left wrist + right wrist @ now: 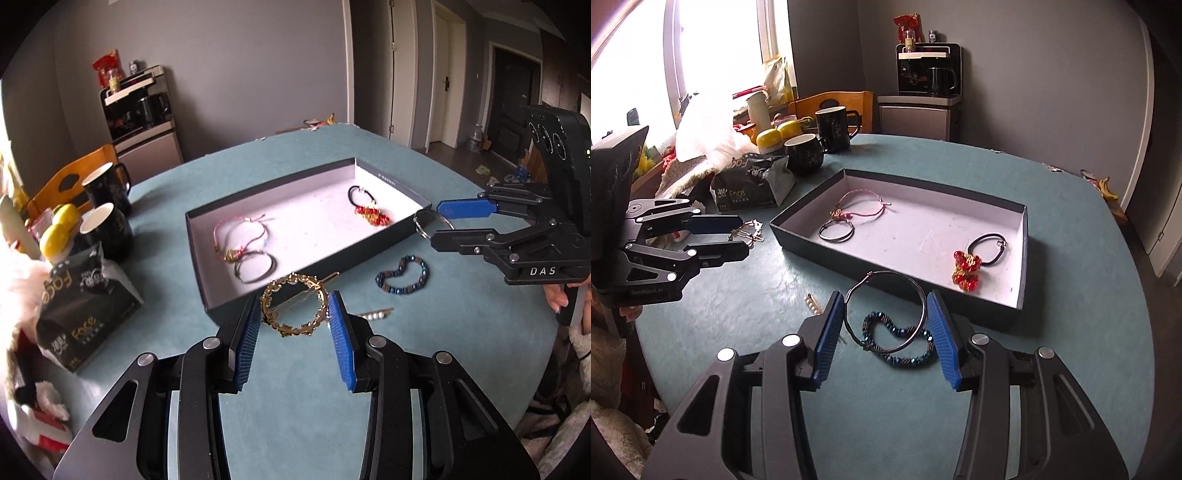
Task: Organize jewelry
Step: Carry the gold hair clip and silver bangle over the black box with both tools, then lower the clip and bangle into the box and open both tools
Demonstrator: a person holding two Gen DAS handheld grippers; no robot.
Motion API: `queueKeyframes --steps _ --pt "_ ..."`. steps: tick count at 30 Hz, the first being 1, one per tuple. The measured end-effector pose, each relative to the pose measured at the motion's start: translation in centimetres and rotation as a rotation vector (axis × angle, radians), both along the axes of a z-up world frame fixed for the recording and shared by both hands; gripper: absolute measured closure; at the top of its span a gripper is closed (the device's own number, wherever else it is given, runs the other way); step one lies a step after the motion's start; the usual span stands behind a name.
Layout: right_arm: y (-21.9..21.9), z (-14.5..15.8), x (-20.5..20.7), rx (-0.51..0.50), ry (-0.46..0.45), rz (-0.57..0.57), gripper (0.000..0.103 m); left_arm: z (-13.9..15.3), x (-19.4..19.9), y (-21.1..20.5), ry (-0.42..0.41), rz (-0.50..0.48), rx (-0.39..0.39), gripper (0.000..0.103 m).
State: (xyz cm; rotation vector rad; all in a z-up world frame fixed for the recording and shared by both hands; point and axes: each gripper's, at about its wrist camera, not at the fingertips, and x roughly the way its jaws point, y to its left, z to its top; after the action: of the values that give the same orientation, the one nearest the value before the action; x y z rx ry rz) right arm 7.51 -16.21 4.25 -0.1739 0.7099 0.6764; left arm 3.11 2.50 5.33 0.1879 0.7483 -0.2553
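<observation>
While the left gripper (293, 314) pinches the gold hair clip (294, 309), the right gripper (885, 322) clamps a thin bangle (885, 311). Both look light, stiff and slippery; grip across rims

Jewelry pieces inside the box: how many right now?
3 lie in the box: a pink cord bracelet and a dark ring bangle touching at one end, and a black cord with red beads at the other end. Nothing appears hidden.

"DAS" on right gripper (430, 223); "face" on tissue pack (85, 314); other print likely unreadable.
</observation>
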Motion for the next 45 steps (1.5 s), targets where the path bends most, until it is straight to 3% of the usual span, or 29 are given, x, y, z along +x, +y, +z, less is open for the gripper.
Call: queueKeyframes --steps 10,17,22,25,33,45 --pt "0.3 0.7 6.8 0.034 0.001 -0.076 0.056 1.1 8.0 -1.6 0.005 0.003 -0.002 0.063" --pt "1.1 -0.3 11.7 0.027 0.035 -0.119 0.056 -2.0 12.8 -2.4 0.087 0.019 0.0 0.063" --pt "1.9 -1.8 15.3 0.02 0.107 -0.166 0.056 -4.4 15.1 -2.9 0.156 0.02 0.005 0.063" --pt "2.5 -2.7 16.6 0.007 0.147 -0.194 0.056 -5.4 15.9 -3.0 0.184 0.03 -0.001 0.063" --pt "4.7 -4.2 17.6 -0.093 0.148 -0.224 0.056 -7.0 16.5 -2.6 0.211 0.049 -0.01 0.063" --pt "5.9 -5.4 18.0 -0.146 0.147 -0.233 0.056 -7.2 16.2 -1.9 0.193 0.043 -0.045 0.063"
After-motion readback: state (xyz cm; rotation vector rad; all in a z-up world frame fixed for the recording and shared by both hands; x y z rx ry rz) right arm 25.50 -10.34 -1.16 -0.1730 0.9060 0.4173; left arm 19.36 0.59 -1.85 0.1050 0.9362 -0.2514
